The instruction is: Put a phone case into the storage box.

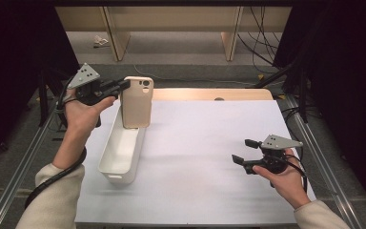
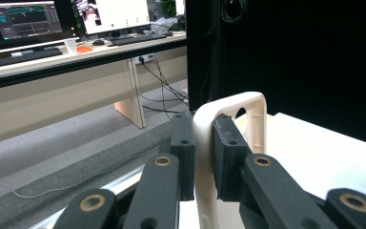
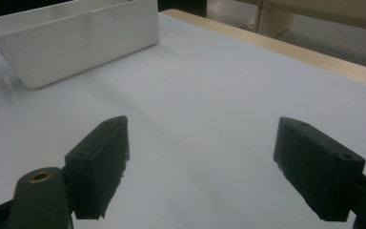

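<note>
From the high view, my left gripper (image 1: 122, 86) has its jaws clamped on the upper left edge of the beige phone case (image 1: 137, 102), which hangs upright over the far end of the white bin (image 1: 122, 153), its lower edge at or just inside the rim. As I judge it, the step in hand is setting the case down into the bin, so I should keep it vertical, centre it between the long walls, lower it slowly and let go only once its bottom rests. My right gripper (image 1: 246, 151) hovers well apart over the white table cover (image 1: 205, 162), jaws apart and empty

In the left gripper view, my two pads pinch the thin wall of the case (image 2: 204, 157); the grip is narrow, so a twist could let it slip

In the right gripper view, my jaws stand wide over the bare cover, the bin (image 3: 76, 40) ahead

I can read no brand, label or writing on anything; the far monitors (image 2: 24, 21) are too small
</note>
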